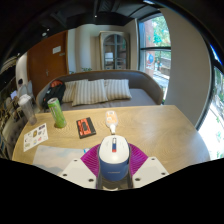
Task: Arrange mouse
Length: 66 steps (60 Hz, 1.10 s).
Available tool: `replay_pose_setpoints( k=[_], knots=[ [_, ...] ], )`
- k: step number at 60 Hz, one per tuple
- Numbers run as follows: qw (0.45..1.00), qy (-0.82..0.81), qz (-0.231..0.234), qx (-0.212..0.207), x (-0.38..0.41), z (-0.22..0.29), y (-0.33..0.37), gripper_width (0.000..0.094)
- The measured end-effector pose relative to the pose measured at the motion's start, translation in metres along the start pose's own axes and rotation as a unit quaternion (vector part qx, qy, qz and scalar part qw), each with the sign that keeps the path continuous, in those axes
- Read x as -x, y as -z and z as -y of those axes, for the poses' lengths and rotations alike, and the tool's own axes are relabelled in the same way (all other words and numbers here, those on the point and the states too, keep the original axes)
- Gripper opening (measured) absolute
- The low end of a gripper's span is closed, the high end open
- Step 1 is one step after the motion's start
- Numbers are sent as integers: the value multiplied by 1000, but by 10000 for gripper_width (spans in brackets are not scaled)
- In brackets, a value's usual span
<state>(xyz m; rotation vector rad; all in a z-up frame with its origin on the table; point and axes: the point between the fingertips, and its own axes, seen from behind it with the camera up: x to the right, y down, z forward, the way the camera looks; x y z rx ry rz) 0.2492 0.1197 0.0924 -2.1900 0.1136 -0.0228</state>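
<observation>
A white and blue computer mouse sits between my gripper's two magenta pads, held above the wooden table. Both pads press against its sides. The mouse's white top with a small red mark faces up and its blue lower half hides the fingertips' inner edges.
On the table beyond the fingers lie a small white and orange object, a dark red-trimmed case, a green can, papers and a fan-like white thing. A striped sofa stands behind the table.
</observation>
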Motion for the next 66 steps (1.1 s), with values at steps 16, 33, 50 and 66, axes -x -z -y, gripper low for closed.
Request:
replay_pose_setpoints(
  k=[16,33,50,66],
  knots=[
    [997,37,46,-44,207,22,10,346],
    [999,14,21,42,232,-105,-35,391],
    [995,26,24,98,233,-112,5,834],
    [991,5,26,133,235,-170,139,845]
  ],
)
